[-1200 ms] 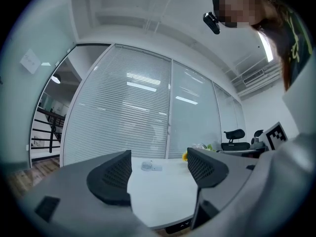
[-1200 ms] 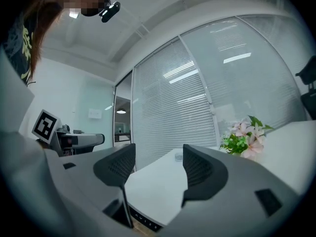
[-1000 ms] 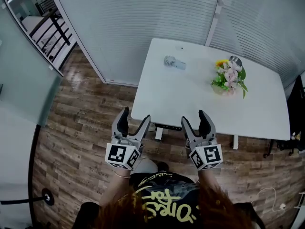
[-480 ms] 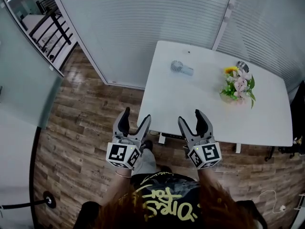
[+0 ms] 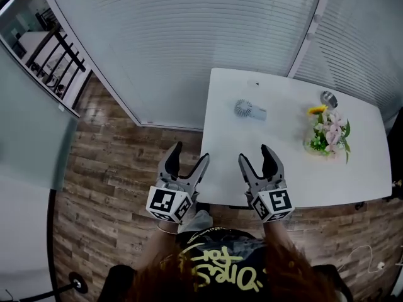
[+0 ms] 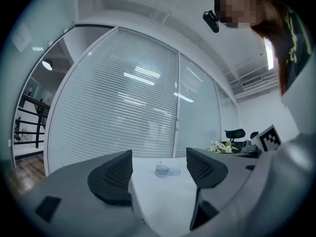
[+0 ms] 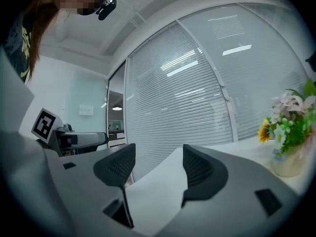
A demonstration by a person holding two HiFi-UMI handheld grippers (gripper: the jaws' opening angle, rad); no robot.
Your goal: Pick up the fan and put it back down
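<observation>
The fan point(image 5: 249, 109) lies flat on the white table point(image 5: 296, 175), in its far left part, untouched and well apart from both grippers. In the head view its long axis runs roughly from 9 to 3 o'clock: the round grilled head points toward 9 o'clock and the short handle toward 3 to 4 o'clock. The flowers point(image 5: 329, 134) stand well apart from it at about 4 o'clock. The left gripper point(image 5: 190, 153) hangs level over the wooden floor point(image 5: 107, 181), just beside the table's left edge, with its jaws spread wide and nothing between them; the left gripper view shows the fan far off in the gap, its head to the left. The right gripper point(image 5: 254, 154) is level over the table's near edge, jaws likewise wide and empty, with the fan at about 12 o'clock from it. The right gripper view has only the table's corner between the jaws, with the flowers at 3 o'clock
</observation>
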